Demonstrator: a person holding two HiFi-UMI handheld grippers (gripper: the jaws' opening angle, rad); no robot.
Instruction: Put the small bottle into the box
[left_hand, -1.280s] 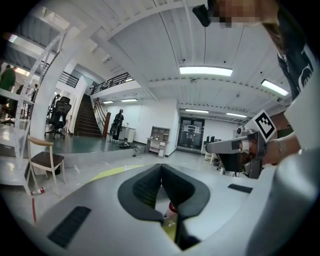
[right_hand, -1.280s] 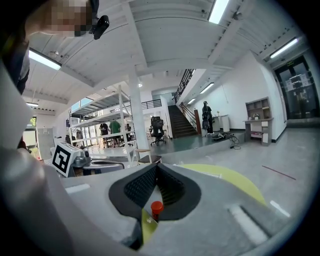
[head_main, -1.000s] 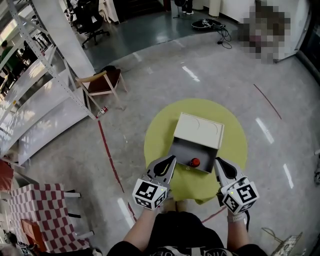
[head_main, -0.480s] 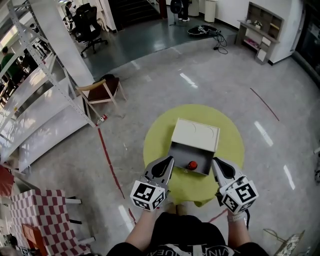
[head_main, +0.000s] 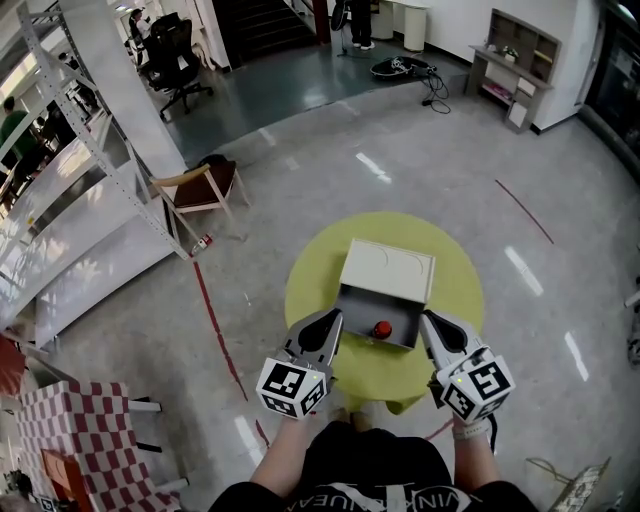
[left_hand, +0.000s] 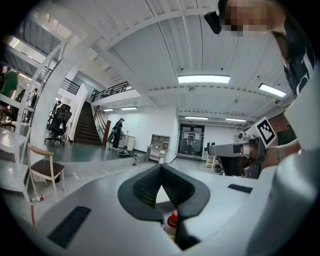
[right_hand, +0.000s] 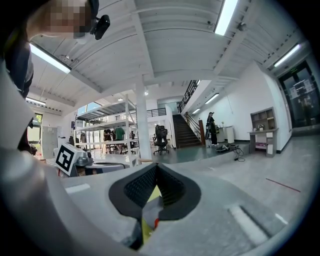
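Observation:
A small bottle with a red cap (head_main: 381, 328) stands inside the open grey box (head_main: 362, 303), whose white lid (head_main: 388, 270) is folded back. The box rests on a round yellow table (head_main: 315, 275). My left gripper (head_main: 331, 318) hovers just left of the box's front edge, jaws shut on nothing. My right gripper (head_main: 428, 318) hangs at the box's right front corner, also shut and empty. In the left gripper view the bottle (left_hand: 172, 220) peeks through the gap below the closed left gripper (left_hand: 161, 168). In the right gripper view a bit of red shows under the closed right gripper (right_hand: 156, 168).
A wooden chair (head_main: 200, 182) and a white metal shelving rack (head_main: 70, 190) stand to the left. A red-and-white checkered seat (head_main: 80, 430) sits at the lower left. A red floor line (head_main: 215, 320) runs past the table. A person stands by the stairs (left_hand: 118, 132).
Both grippers have lifted slightly, side by side. The bottle stays in the box, and the head view has shifted a little.

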